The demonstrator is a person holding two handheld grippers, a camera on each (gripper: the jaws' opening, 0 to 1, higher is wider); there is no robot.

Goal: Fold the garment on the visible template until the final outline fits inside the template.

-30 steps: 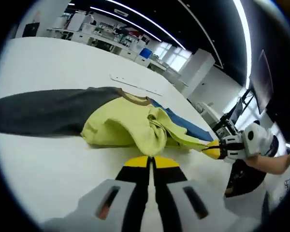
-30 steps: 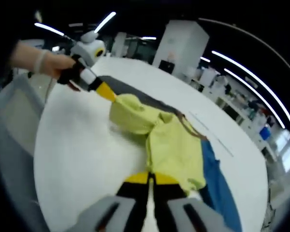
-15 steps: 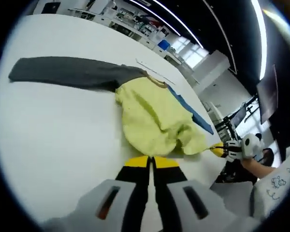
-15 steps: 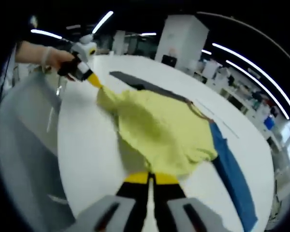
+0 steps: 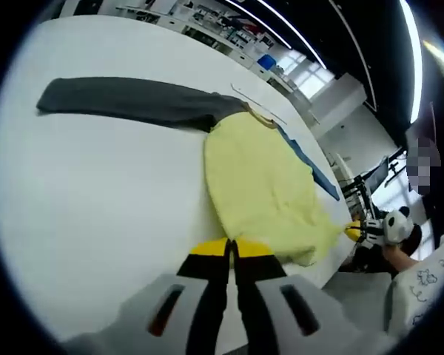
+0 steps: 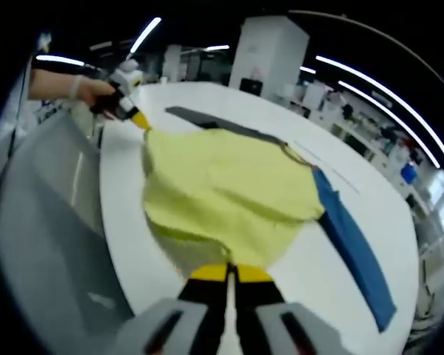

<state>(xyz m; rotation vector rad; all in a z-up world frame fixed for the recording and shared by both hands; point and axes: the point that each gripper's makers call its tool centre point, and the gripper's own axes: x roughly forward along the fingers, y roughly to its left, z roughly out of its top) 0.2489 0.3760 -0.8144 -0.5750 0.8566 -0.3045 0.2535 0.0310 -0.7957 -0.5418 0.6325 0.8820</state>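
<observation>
Garment: a long-sleeved top with a yellow-green fabric body, one dark grey sleeve and one blue sleeve, is spread flat on the white counter. In the left gripper view the body's long axis is seen running from the hem near the counter's near edge up to the brown-trimmed neckline; the grey sleeve is stretched out straight to the left of the neckline, well away from the body, and the blue sleeve is laid along the body's far right side. In the right gripper view the blue sleeve points down and to the right, away from the collar.

The left hand-held gripper is held low at the hem, its yellow-tipped jaws pressed together with the hem's edge at their tips; whether cloth is pinched cannot be told. The same gripper is seen in the right gripper view, gripped by a person's hand, its tip touching a hem corner.

The right hand-held gripper is likewise closed narrow at the opposite hem edge, a grasp not being confirmable. It is seen at the counter's edge in the left gripper view, with a hand behind it.
</observation>
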